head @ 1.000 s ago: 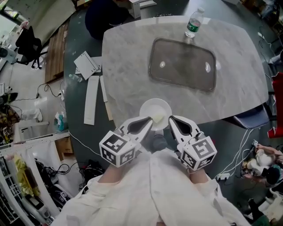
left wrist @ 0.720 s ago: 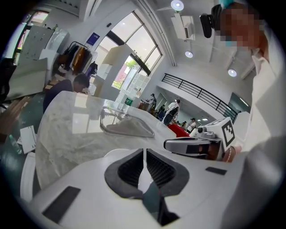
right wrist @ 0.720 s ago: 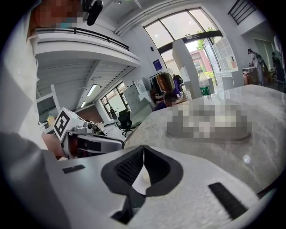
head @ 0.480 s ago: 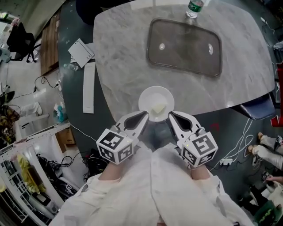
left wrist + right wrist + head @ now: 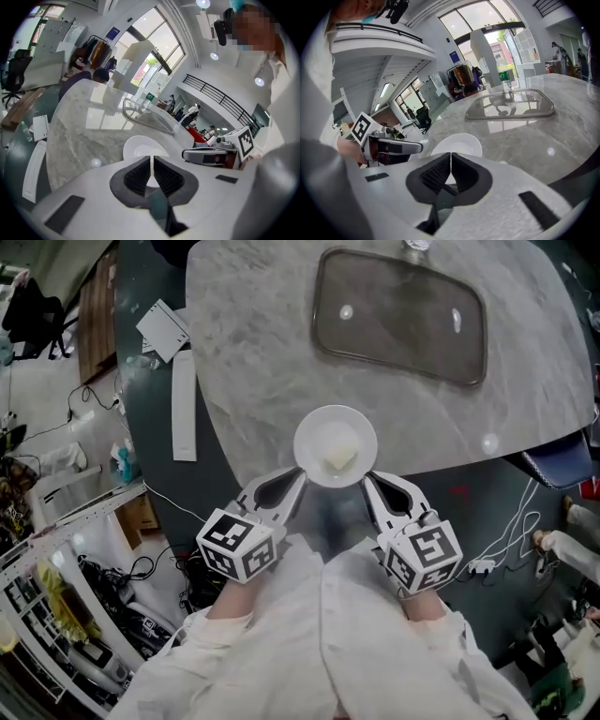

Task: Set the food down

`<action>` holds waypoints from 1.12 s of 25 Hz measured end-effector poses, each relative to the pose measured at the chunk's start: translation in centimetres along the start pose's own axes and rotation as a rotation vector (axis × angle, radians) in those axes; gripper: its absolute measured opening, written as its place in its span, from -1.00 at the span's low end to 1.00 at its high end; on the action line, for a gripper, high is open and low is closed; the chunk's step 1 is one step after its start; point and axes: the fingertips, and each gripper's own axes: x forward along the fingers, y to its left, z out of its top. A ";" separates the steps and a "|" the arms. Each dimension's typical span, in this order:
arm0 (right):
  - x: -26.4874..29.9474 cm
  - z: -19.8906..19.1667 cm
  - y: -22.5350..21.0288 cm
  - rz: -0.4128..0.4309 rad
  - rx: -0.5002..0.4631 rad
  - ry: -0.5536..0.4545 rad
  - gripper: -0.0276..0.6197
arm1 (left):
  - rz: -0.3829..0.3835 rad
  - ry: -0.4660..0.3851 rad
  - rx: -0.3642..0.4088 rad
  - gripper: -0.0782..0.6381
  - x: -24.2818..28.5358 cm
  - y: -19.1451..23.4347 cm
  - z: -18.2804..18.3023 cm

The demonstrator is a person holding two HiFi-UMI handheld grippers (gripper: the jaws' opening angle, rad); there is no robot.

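**Plate gripped at table's edge**

Head view: plate (image 5: pixel 314 432) of pale food (image 5: pixel 339 458) at the marble table's (image 5: pixel 244 352) near edge, between left gripper (image 5: pixel 298 476) and right gripper (image 5: pixel 368 478). Left gripper view: jaws clamped on its rim. Right gripper view: likewise

1. I find no word or number anywhere that I can read.
2. The cube (image 5: pixel 236 545) on my left gripper (image 5: pixel 300 479) and the cube (image 5: pixel 422 559) on my right gripper (image 5: pixel 368 482) carry black-and-white square markers: patterns only, no letters.
3. The bottle (image 5: pixel 505 84) at the far edge of the table (image 5: pixel 562 126) wears a green label; its print is too small to read.
4. A blue sign (image 5: pixel 453 56) across the room is too small to read.
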 end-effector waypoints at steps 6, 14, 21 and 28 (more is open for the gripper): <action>0.5 -1.1 -1.1 -0.040 0.033 0.014 -0.91 | 0.035 0.022 -0.028 -0.70 0.4 1.2 -1.0; 1.7 -2.2 -1.5 -0.032 0.087 0.034 -0.90 | 0.064 0.018 -0.047 -0.69 0.6 3.0 -1.1; 1.9 -2.6 -2.5 -0.054 0.099 0.040 -0.90 | 0.066 0.044 -0.064 -0.69 1.3 3.8 -1.6; 2.2 -2.9 -3.1 -0.070 0.114 0.055 -0.82 | 0.052 0.070 -0.061 -0.52 1.7 3.8 -1.7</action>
